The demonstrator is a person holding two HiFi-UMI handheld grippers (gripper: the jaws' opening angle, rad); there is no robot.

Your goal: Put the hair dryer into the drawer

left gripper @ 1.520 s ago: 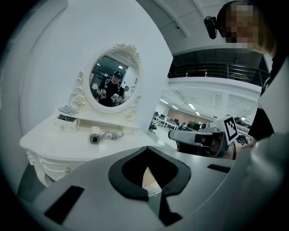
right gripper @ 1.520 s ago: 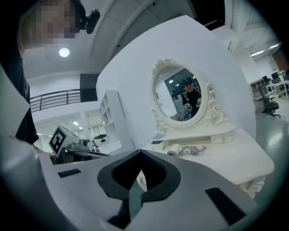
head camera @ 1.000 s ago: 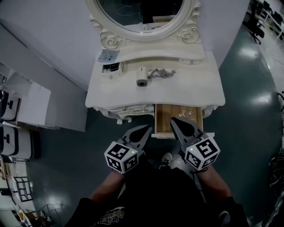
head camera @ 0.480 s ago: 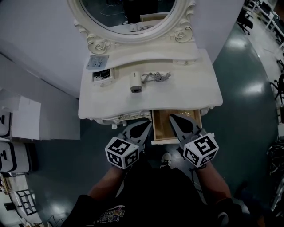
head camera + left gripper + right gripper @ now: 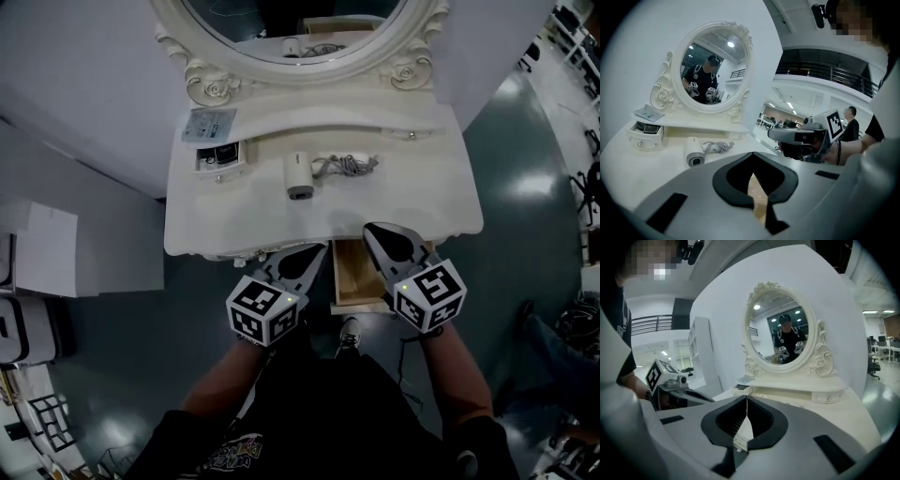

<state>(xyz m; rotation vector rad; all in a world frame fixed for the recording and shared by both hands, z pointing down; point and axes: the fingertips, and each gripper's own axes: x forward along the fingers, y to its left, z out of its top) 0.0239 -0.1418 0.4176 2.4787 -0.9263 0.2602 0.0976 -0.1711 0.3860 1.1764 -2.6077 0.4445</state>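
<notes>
The white hair dryer [image 5: 300, 176] lies on the white dressing table [image 5: 216, 220], its grey cord [image 5: 345, 166] coiled to its right. In the left gripper view the hair dryer [image 5: 695, 157] sits ahead and to the left. The wooden drawer [image 5: 354, 281] stands open under the table's front edge. My left gripper [image 5: 319, 247] is shut and empty, with its tip at the table's front edge, left of the drawer. My right gripper [image 5: 368, 228] is shut and empty, above the drawer with its tip over the table's edge. Seen from their own cameras, the left gripper [image 5: 752, 153] and the right gripper [image 5: 746, 397] hold nothing.
An oval mirror [image 5: 291, 28] rises at the back of the table. A small open box drawer [image 5: 225, 155] and a card [image 5: 208, 123] sit at the back left, and a small knobbed drawer [image 5: 412, 134] at the back right. White cabinets [image 5: 42, 248] stand to the left.
Both grippers have moved forward toward the dressing table, still shut. Their tips now reach its front edge, and the right one covers more of the open drawer.
</notes>
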